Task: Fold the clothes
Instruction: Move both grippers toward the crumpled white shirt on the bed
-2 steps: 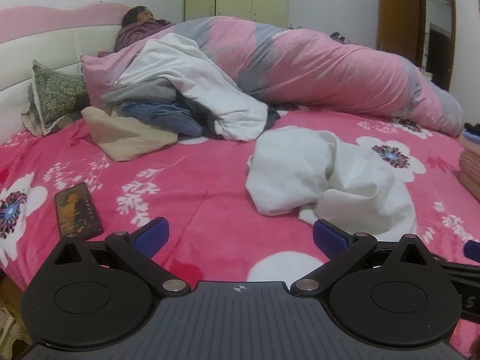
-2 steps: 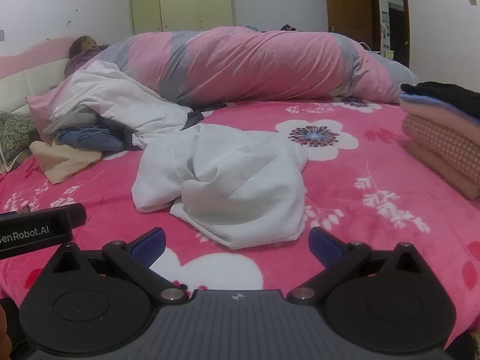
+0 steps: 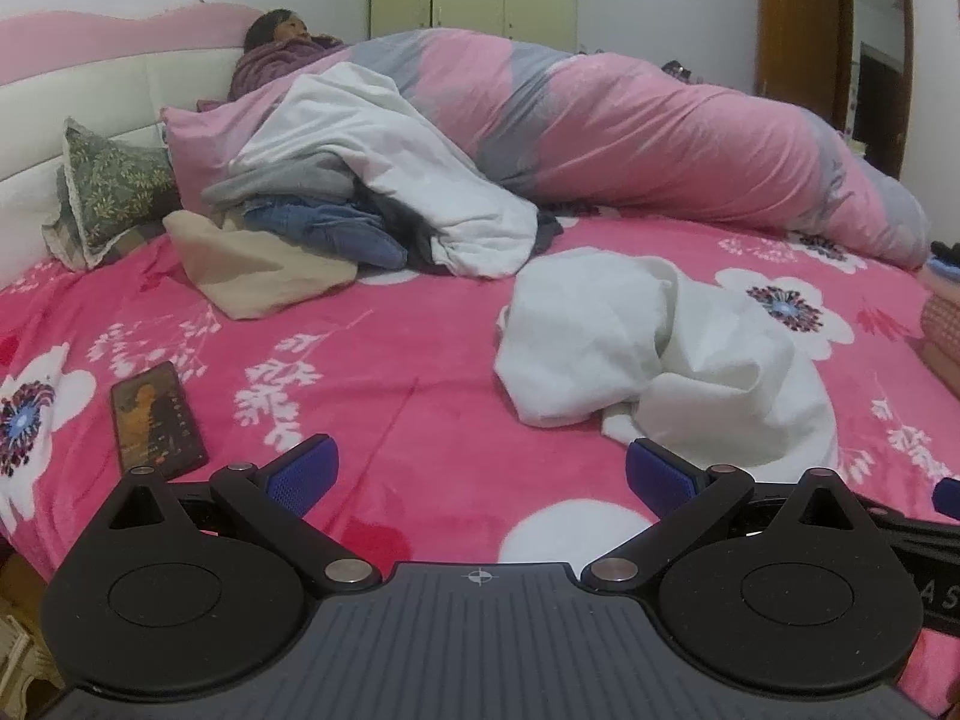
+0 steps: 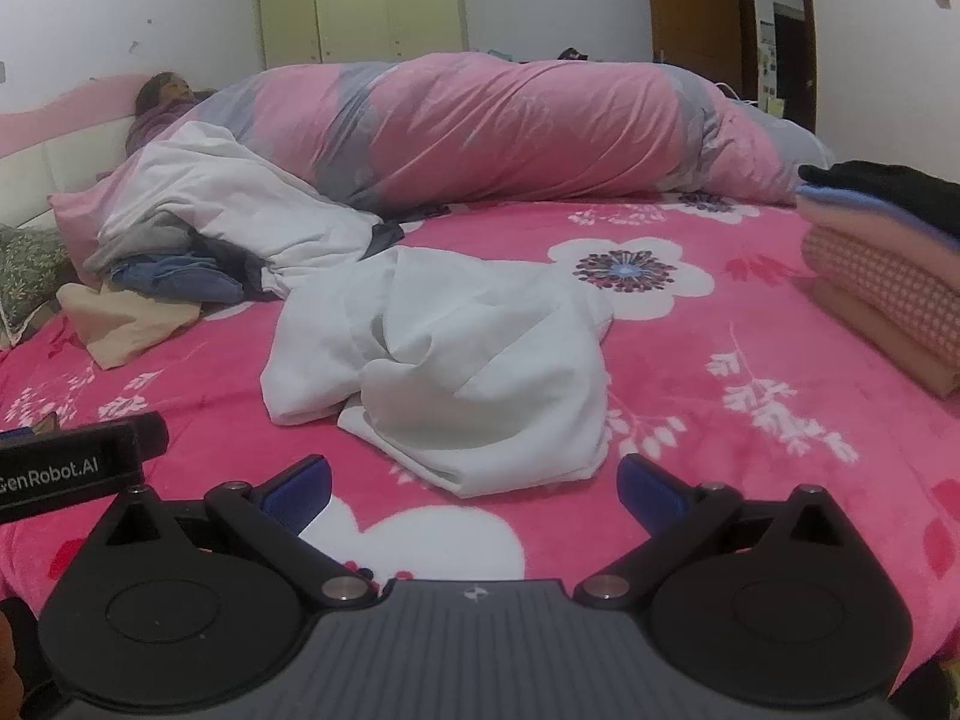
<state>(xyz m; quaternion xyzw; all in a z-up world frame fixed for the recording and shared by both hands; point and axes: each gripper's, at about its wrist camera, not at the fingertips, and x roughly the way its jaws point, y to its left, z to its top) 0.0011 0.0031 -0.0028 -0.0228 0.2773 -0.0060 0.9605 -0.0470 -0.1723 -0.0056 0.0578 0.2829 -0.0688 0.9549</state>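
1. Lying crumpled in the middle of the bed (image 4: 750, 360), the white garment (image 4: 456, 372) shows the same bunched folds and the same place as a moment before; nothing about it has shifted.
2. That means no fold is under way in this instant: the cloth is loose, unflattened and free of both tools.
3. Behind it, a heap of mixed clothes (image 3: 360, 222) sits against the rolled pink quilt (image 3: 630, 138), and a folded stack (image 4: 888, 276) rests at the bed's right edge, so some pieces lie folded while others do not.
4. The left gripper (image 3: 480, 474) hovers low over the bedspread just short of the garment, its fingers (image 3: 303, 471) spread wide and holding nothing.
5. The right gripper (image 4: 474, 486) sits beside it, facing the garment's near edge, fingers (image 4: 651, 489) equally wide apart and empty.
6. A phone (image 3: 157, 420) lies to the left.
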